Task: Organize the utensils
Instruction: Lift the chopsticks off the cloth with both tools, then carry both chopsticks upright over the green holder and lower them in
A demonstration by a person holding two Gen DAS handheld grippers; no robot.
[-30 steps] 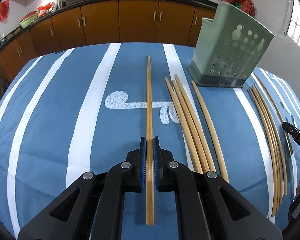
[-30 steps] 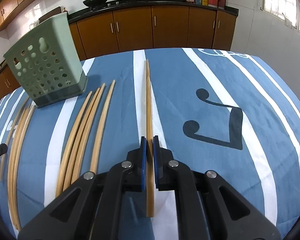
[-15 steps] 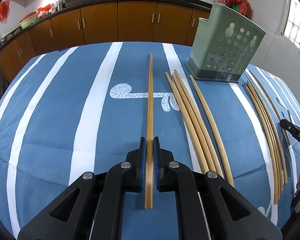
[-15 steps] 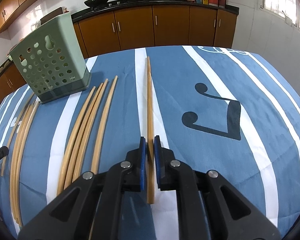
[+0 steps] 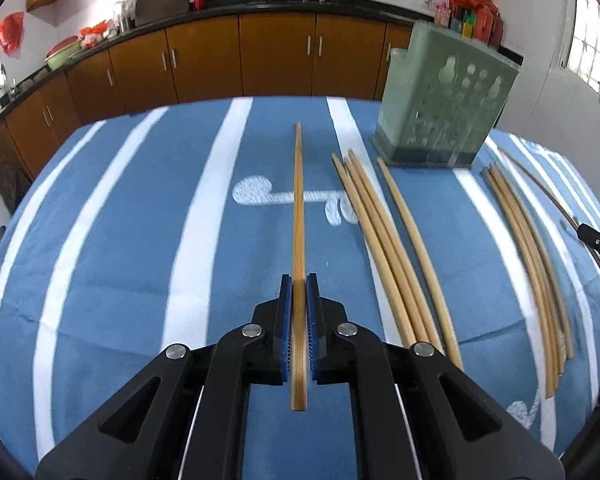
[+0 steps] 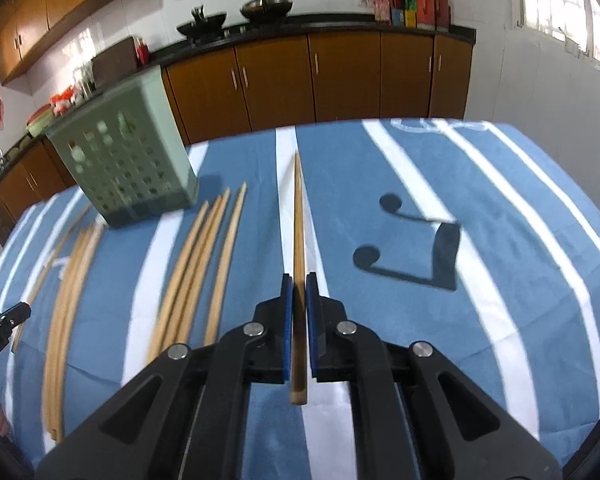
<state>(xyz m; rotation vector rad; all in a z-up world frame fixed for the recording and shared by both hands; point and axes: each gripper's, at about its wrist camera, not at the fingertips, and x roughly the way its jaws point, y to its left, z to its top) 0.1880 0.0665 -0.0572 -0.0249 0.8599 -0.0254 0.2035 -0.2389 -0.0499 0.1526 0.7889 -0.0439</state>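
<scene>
My left gripper is shut on a wooden chopstick that points forward above the blue striped cloth. My right gripper is shut on another wooden chopstick held the same way. A green perforated utensil holder stands upright at the far right of the left wrist view and it shows at the far left of the right wrist view. Loose chopsticks lie on the cloth beside it, and they show in the right wrist view.
A second bundle of chopsticks lies further right, and it appears at the left in the right wrist view. The right gripper's tip shows at the left view's edge. Brown cabinets and a counter stand behind the table.
Both grippers have lifted with their chopsticks and tilted up; the table sits lower in both views. The holder looks farther and the right wrist view is blurred from motion.
</scene>
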